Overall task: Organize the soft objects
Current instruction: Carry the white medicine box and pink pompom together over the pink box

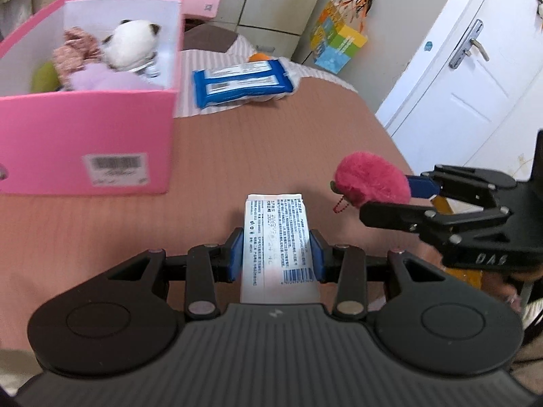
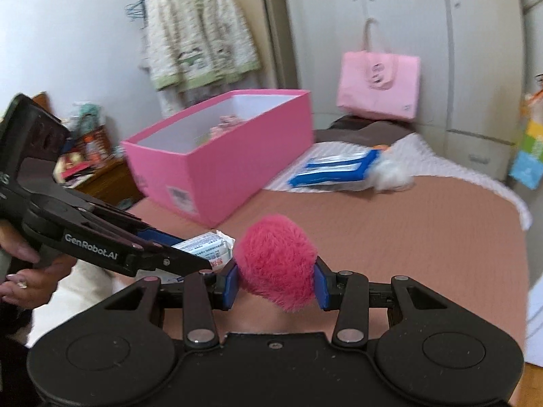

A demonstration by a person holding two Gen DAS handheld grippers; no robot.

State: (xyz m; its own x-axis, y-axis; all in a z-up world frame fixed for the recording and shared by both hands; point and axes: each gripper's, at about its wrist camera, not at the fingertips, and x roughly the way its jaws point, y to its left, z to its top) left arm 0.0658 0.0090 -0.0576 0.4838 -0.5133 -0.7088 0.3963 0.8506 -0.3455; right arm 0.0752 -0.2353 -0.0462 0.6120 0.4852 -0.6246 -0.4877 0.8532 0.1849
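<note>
My left gripper [image 1: 276,257] is shut on a white tissue pack [image 1: 276,234] and holds it above the brown bedspread; the pack also shows in the right wrist view [image 2: 207,246]. My right gripper [image 2: 276,281] is shut on a pink furry pompom [image 2: 276,257], seen in the left wrist view [image 1: 371,179] to the right of the pack. The pink box [image 1: 85,129] at the left holds a white plush cat [image 1: 130,44], a lilac soft toy [image 1: 101,79] and other soft things. The box also shows in the right wrist view [image 2: 230,162].
Blue wet-wipe packs [image 1: 241,81] lie on the striped sheet behind, with a white fluffy thing [image 2: 390,173] beside them. A pink bag [image 2: 378,84] hangs at the wardrobe. A white door [image 1: 475,78] stands at the right. The bed edge [image 1: 390,129] runs along the right.
</note>
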